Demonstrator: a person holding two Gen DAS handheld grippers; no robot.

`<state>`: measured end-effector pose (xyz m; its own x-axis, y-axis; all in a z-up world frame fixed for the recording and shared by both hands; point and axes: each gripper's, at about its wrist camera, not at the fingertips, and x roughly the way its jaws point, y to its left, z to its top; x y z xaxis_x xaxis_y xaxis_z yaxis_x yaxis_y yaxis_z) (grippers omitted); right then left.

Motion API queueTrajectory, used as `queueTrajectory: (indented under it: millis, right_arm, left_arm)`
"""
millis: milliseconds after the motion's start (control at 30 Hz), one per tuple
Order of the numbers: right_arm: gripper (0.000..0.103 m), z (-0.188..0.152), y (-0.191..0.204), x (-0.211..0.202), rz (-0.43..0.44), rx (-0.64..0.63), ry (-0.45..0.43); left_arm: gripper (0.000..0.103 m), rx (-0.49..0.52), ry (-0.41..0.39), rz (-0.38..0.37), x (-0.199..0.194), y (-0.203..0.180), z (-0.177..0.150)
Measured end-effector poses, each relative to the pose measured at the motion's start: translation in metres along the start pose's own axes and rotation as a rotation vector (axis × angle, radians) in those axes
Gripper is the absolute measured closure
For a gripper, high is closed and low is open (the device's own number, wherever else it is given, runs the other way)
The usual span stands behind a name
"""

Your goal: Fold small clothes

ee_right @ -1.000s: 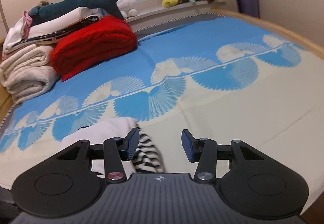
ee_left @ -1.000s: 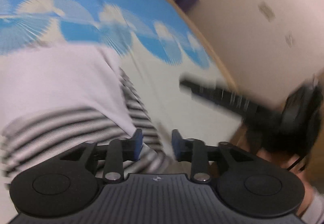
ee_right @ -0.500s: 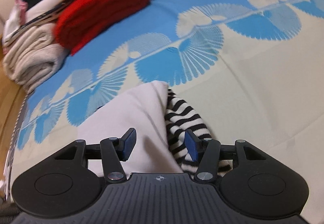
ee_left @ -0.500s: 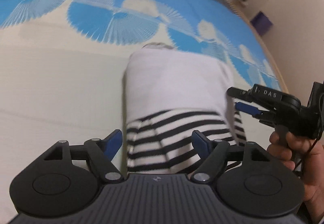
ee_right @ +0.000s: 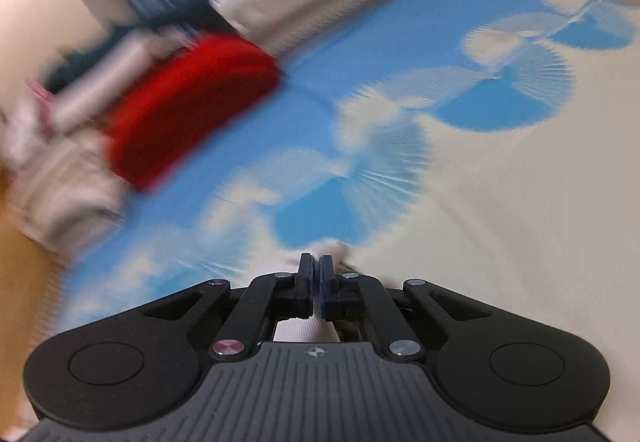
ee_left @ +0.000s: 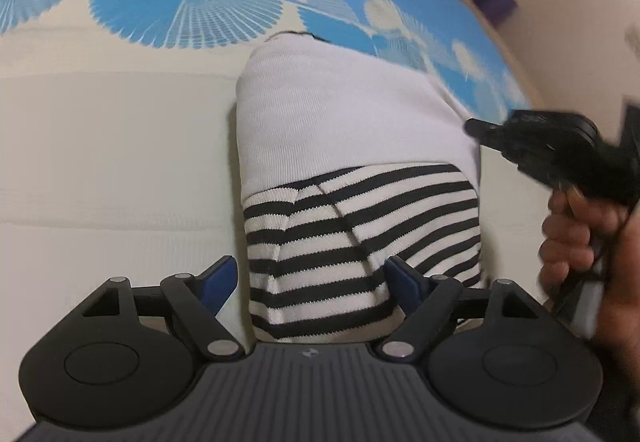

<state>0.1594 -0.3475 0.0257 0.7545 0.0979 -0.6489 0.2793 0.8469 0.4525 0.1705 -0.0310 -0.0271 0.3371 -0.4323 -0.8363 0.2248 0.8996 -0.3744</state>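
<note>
Left gripper (ee_left: 310,282) jaws wide, having just been opening, straddling striped hem of garment (ee_left: 352,130), pads not pressing. Right gripper (ee_right: 316,282) jaws just snapped closed, pinched tight on a thin fold of white cloth at garment's edge. Garment flat on bedspread (ee_left: 120,162), white half toward 12 o'clock, stripes toward 6. Hand (ee_left: 580,238) on right gripper's handle at 3 o'clock in left view. Red blanket (ee_right: 188,106) at 10 o'clock in right view, blurred.
</note>
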Motion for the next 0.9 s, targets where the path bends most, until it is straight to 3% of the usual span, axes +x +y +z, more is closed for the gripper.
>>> queueTrajectory:
  millis: [100,267,300,333,400,533,633,800,867,900]
  right_arm:
    - [0.101,-0.01,0.003,0.026,-0.129,-0.106,0.123]
    - [0.096,-0.016,0.011,0.032,-0.163,-0.163,0.158]
    - [0.084,-0.016,0.008,0.03,-0.148,-0.137,0.167]
    - [0.065,-0.016,0.004,0.027,-0.126,-0.108,0.175]
    - [0.051,-0.016,-0.002,0.019,-0.099,-0.095,0.18]
    - [0.051,-0.022,-0.013,0.0,-0.046,-0.15,0.211]
    - [0.051,-0.033,-0.025,-0.005,-0.004,-0.18,0.32]
    - [0.051,-0.063,-0.023,-0.008,0.005,-0.368,0.455]
    - [0.067,-0.072,-0.021,-0.013,0.005,-0.436,0.462]
    - [0.098,-0.073,-0.022,-0.016,0.019,-0.448,0.459]
  left_arm:
    - [0.017,0.024,0.013,0.032,0.008,-0.004,-0.002]
    - [0.018,-0.019,-0.002,0.009,0.0,0.003,0.002]
    - [0.018,-0.018,-0.011,0.006,-0.003,0.003,0.002]
    - [0.018,-0.016,-0.017,0.006,-0.006,0.003,0.003]
    - [0.018,-0.018,-0.027,0.001,-0.01,0.004,0.004]
    - [0.018,-0.049,-0.037,-0.006,-0.012,0.006,0.007]
    - [0.018,-0.049,-0.031,0.003,-0.01,0.003,0.005]
    - [0.018,-0.022,-0.021,0.026,-0.005,-0.002,0.002]
    - [0.018,-0.026,-0.025,0.026,-0.005,-0.002,0.001]
    - [0.018,-0.029,-0.03,0.026,-0.006,-0.001,0.001]
